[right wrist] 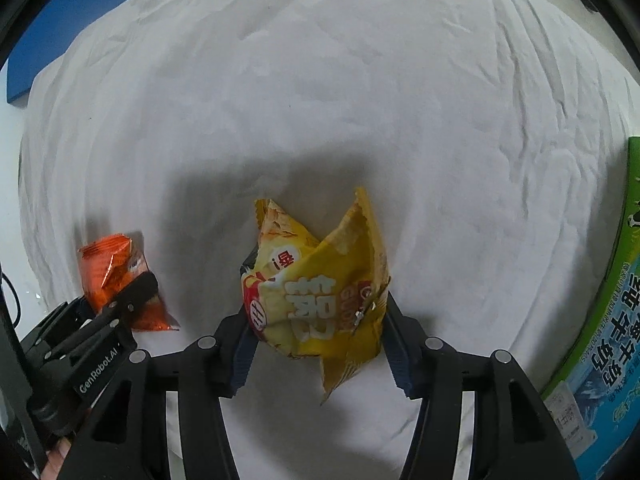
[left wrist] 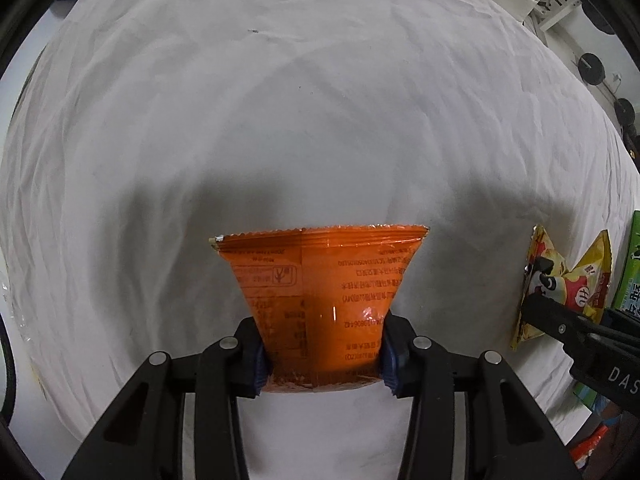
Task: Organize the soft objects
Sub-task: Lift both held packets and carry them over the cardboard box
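Note:
My left gripper [left wrist: 326, 354] is shut on an orange snack bag [left wrist: 320, 296], squeezing its lower part; the bag fans out toward its crimped top edge above the white sheet [left wrist: 280, 100]. My right gripper [right wrist: 320, 344] is shut on a crumpled yellow chip bag [right wrist: 316, 296] held above the sheet. In the left wrist view the yellow bag [left wrist: 560, 284] and right gripper [left wrist: 536, 296] show at the far right. In the right wrist view the orange bag [right wrist: 114, 276] and left gripper [right wrist: 116, 312] show at the lower left.
A green and blue carton [right wrist: 604, 340] stands at the right edge, also in the left wrist view [left wrist: 632, 272]. More coloured packets [left wrist: 592, 440] lie low at the right. A blue surface [right wrist: 60, 32] lies beyond the sheet's far left. Black round weights [left wrist: 592, 68] sit far right.

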`<state>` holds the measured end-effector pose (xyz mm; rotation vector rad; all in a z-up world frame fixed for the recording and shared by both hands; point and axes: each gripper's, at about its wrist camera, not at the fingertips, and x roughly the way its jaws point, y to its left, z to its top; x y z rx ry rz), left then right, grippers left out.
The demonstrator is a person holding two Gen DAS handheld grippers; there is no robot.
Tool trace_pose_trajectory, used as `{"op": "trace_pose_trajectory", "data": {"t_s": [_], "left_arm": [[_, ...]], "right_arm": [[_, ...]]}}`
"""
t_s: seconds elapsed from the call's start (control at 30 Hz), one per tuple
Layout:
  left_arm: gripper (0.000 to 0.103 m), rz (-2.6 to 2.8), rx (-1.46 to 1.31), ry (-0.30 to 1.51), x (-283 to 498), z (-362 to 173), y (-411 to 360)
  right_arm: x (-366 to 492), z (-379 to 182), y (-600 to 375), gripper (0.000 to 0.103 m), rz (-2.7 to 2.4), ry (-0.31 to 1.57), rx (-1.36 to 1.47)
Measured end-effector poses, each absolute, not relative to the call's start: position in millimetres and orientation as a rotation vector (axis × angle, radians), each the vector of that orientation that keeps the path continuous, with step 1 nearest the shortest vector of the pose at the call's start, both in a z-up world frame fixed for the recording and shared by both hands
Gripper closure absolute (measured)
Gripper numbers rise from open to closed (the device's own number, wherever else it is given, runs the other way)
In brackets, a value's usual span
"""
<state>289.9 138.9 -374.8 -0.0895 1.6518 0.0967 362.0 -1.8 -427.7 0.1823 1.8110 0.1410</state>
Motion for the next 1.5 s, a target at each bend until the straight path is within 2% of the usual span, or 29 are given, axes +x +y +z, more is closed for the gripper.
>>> {"op": "trace_pose_trajectory", "data": {"t_s": [0.2, 0.33, 0.87, 0.93, 1.27, 1.5], "left_arm": [[0.065, 0.098, -0.103, 1.627, 281.8, -363.9, 134.5], [0.066, 0.094, -0.085, 1.575, 277.1, -346.7, 132.8], [0.066, -0.038, -0.097, 1.359, 220.6, -219.2, 93.3], [0.066, -0.059, -0.088, 1.336, 233.2, -207.7, 80.7], [0.066, -0.178, -0.079, 1.236, 202.2, -139.3, 17.0], [0.066, -0.291, -0.049, 1.185, 194.5, -103.9, -55.8]], "right_arm": [[358.2, -418.9, 3.3, 0.051, 0.125, 1.784, 0.151], [336.4, -396.4, -0.4, 0.051, 0.143, 1.761, 0.12], [275.4, -272.7, -39.1, 0.053, 0.232, 1.571, 0.109], [269.4, -256.4, -49.1, 0.053, 0.231, 1.544, 0.129], [223.3, -188.8, -134.1, 0.053, 0.199, 1.439, 0.222], [190.5, -148.0, -217.8, 0.053, 0.147, 1.373, 0.273]]}}
